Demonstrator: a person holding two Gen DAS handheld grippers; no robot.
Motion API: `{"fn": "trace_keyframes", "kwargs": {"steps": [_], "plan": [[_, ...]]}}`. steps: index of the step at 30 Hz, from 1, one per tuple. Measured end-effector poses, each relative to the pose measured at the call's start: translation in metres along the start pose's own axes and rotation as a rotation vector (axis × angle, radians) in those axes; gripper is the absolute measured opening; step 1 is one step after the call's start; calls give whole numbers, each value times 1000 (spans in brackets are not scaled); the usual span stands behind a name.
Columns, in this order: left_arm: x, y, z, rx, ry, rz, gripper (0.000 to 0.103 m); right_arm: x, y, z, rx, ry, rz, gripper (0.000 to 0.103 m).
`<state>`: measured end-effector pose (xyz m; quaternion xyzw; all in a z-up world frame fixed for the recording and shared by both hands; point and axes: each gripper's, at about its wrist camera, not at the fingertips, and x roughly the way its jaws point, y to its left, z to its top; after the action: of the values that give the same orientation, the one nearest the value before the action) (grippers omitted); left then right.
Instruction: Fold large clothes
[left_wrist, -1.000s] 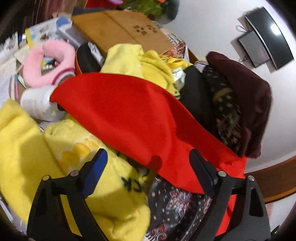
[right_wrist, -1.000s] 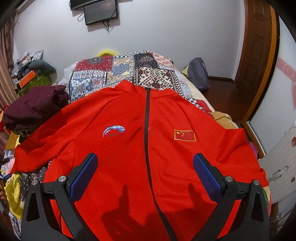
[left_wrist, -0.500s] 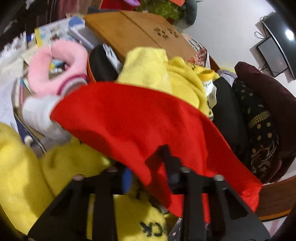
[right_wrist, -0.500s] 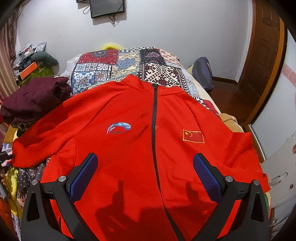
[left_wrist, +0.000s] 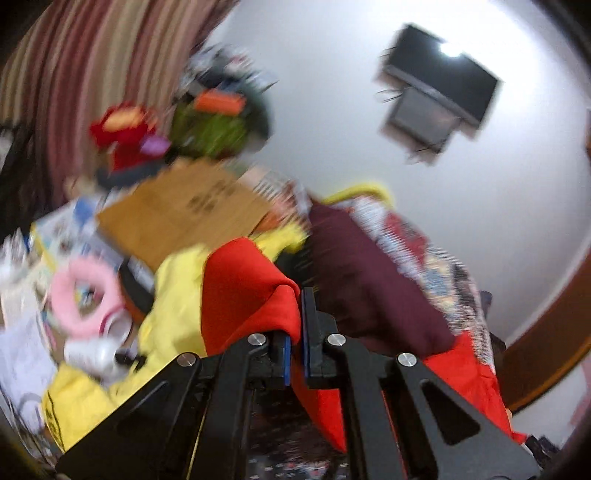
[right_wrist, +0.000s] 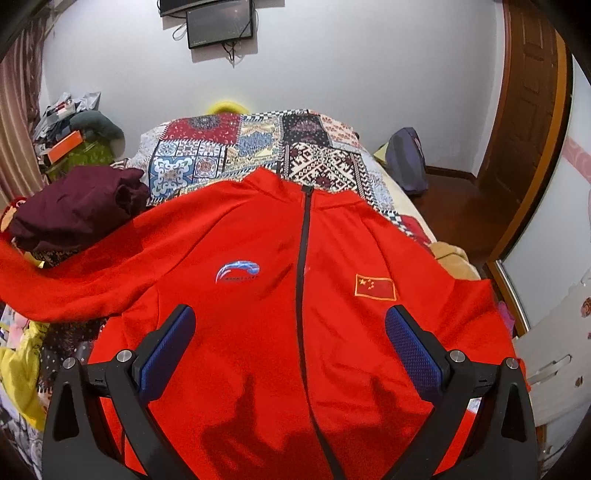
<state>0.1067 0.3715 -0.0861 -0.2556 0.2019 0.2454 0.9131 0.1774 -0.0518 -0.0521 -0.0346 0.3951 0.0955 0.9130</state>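
A red zip jacket (right_wrist: 258, 314) lies face up on the bed, collar at the far end, with a dark zip, a blue logo and a small flag patch. My right gripper (right_wrist: 290, 332) is open and empty, hovering over its lower chest. My left gripper (left_wrist: 295, 332) is shut on the jacket's left sleeve (left_wrist: 243, 295) and holds the red cloth lifted and bunched over its fingers. In the right wrist view the sleeve (right_wrist: 44, 280) stretches off to the left edge.
A maroon garment (right_wrist: 77, 206) lies at the jacket's left shoulder, also in the left wrist view (left_wrist: 365, 288). Yellow clothes (left_wrist: 173, 317), a pink ring (left_wrist: 85, 295) and a cardboard sheet (left_wrist: 184, 214) crowd the left. A patchwork bedspread (right_wrist: 258, 147) lies beyond the collar. A wooden door (right_wrist: 528, 110) stands right.
My left gripper closed on the red sleeve and lifted it, swinging upward; the view is now motion-blurred. The right gripper crept slightly toward the jacket and stayed open.
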Motion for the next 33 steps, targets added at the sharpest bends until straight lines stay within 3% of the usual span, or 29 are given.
{"fn": "trace_keyframes", "kwargs": {"steps": [6, 12, 20, 27, 33], "plan": [[-25, -95, 26, 161, -88, -140, 4, -4, -12, 7, -15, -37, 12, 102], [-6, -197, 31, 317, -84, -248, 4, -1, -32, 15, -14, -52, 21, 102], [62, -323, -15, 459, 148, -411, 4, 17, -62, 13, 32, -42, 6, 102], [105, -405, -115, 628, 378, -481, 4, 27, -85, 5, 70, -8, -14, 102], [132, -426, -209, 777, 581, -482, 4, 36, -101, -3, 78, 28, -40, 102]]}}
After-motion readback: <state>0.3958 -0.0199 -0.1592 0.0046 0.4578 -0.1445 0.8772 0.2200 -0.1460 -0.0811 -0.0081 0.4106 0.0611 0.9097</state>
